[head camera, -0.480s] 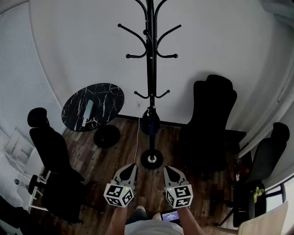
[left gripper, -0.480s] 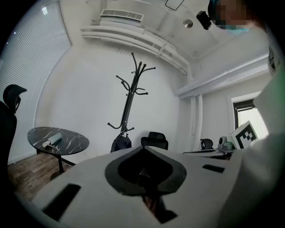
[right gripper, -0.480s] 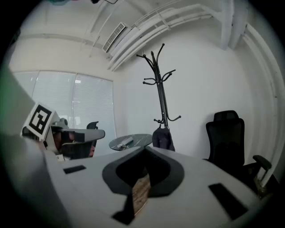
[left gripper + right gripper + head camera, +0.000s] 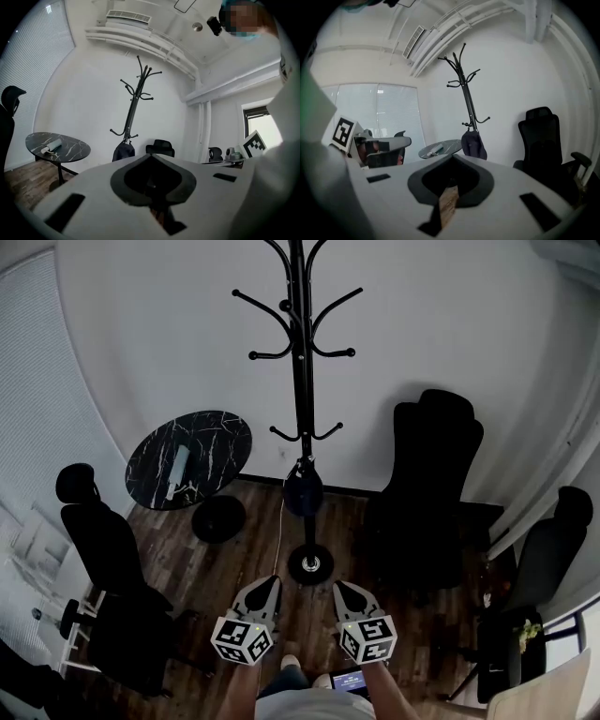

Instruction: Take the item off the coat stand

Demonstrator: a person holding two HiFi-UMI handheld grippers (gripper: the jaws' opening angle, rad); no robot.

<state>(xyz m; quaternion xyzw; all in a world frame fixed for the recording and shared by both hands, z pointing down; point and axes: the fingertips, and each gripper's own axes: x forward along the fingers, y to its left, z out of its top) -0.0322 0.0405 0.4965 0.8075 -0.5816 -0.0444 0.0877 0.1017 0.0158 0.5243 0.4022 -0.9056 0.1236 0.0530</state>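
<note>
Both grippers (image 4: pixel 270 583) (image 4: pixel 342 588) closed, bag (image 4: pixel 304 489) on coat stand (image 4: pixel 300 352)

Smooth black metal coat stand (image 4: pixel 301 381); dark matt cloth bag (image 4: pixel 305 491); round desk (image 4: pixel 220 437) with a polished black marble-look top; dark wood-plank floor (image 4: pixel 178 559).

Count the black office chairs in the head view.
3. Left chair by the round table; middle chair right of the coat stand; right chair at the frame's edge. More may be hidden.

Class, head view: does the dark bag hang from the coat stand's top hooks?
No, the dark bag hangs under the lowest hooks of the coat stand.
</note>
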